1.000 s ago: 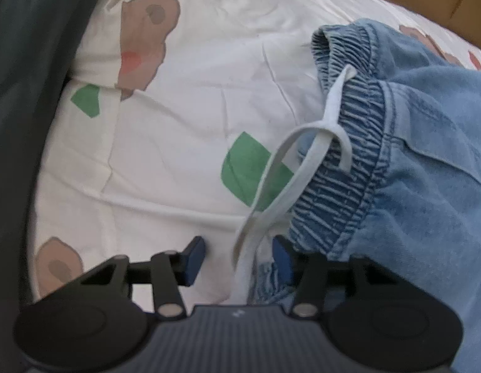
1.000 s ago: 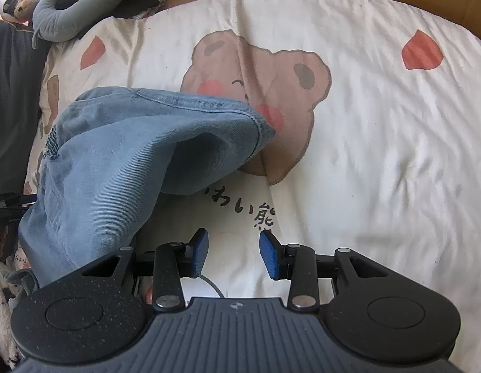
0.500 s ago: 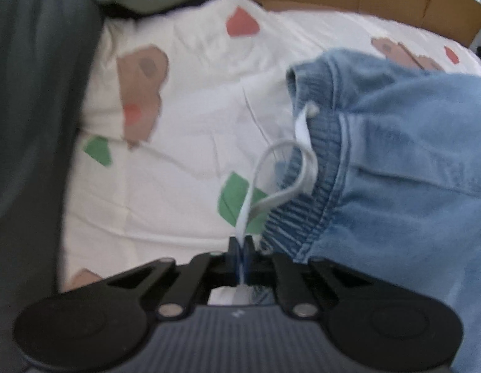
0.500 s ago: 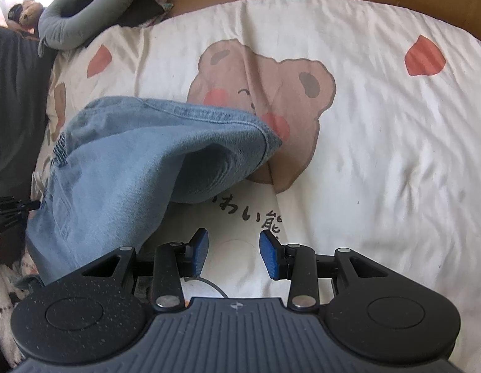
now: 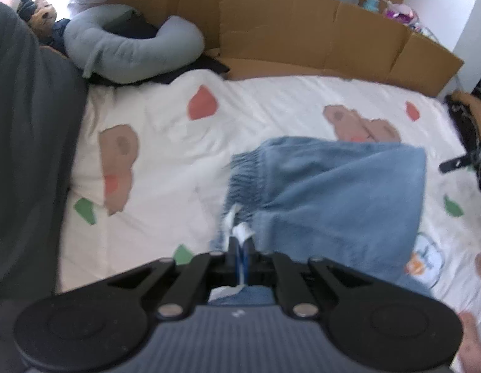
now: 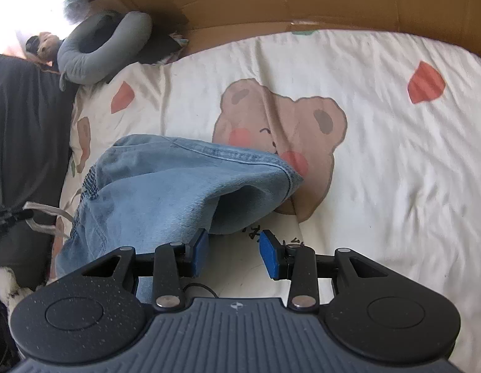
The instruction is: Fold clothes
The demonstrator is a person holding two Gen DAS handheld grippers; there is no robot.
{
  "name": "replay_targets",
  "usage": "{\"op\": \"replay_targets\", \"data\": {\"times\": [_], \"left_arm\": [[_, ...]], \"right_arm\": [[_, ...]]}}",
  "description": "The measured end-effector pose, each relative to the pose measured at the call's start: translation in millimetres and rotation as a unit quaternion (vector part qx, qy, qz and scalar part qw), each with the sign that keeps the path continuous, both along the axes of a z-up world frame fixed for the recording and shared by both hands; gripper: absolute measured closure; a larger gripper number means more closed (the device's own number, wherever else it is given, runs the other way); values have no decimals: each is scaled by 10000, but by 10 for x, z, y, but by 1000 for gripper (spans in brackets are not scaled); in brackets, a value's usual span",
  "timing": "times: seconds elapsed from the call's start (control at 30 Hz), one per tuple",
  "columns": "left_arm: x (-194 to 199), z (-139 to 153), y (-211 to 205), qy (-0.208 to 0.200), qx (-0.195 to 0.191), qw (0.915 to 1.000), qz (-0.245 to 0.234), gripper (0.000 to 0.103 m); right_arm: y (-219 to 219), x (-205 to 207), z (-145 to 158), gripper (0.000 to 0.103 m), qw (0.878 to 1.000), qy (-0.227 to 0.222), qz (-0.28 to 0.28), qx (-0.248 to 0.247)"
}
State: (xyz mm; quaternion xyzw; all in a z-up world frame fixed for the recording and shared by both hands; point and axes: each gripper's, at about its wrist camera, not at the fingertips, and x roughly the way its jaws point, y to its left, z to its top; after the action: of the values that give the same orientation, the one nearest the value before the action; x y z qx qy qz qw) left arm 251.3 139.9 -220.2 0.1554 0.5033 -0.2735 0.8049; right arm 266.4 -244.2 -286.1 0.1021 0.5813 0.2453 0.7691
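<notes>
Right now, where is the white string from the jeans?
In the left wrist view, the white string is pinched in the shut left tool, low in the middle, beside the jeans' stretchy waistband.

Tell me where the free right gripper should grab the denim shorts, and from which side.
Take the stitched leg hem on the denim shorts, coming in from the open bedsheet side. That hem is a firm folded edge, probably lifted clear, while the left gripper pinches only the white drawstring.

Left gripper (image 5: 239,253) clamped tight; right gripper (image 6: 233,253) parted
</notes>
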Motion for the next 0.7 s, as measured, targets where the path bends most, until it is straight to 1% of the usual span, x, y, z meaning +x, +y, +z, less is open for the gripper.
{"op": "replay_targets", "data": {"times": [0.1,0.2,0.27,0.37,0.43,0.53,0.67,0.7], "left_arm": [[-98,26,-192,112,7,9999,-14,101],[-169,23,-382,252,45,9997,-12,101],[-193,17,-472,356,3,9993,87,101],[-238,2,-526,532,-150,9977,380,101],[-267,-8,-526,667,-307,9941,793,101],[-321,-2,-511,891,-678,9860,1232,101],[-391,-15,-536,1085,-971,9782,1481,101],[-394,-34,-522,1155,-1058,9749,1579,101]], "right_arm": [[26,-44,53,60,10000,5,30,87],[61,-82,120,59,9999,-101,102,64],[73,-90,166,59,9997,-163,135,89],[84,-99,210,59,9995,-214,164,144],[92,-109,211,59,9995,-209,200,152],[103,-123,228,59,9993,-222,251,155],[84,-120,235,59,9994,-218,196,201],[79,-121,231,59,9994,-208,175,211]]}}
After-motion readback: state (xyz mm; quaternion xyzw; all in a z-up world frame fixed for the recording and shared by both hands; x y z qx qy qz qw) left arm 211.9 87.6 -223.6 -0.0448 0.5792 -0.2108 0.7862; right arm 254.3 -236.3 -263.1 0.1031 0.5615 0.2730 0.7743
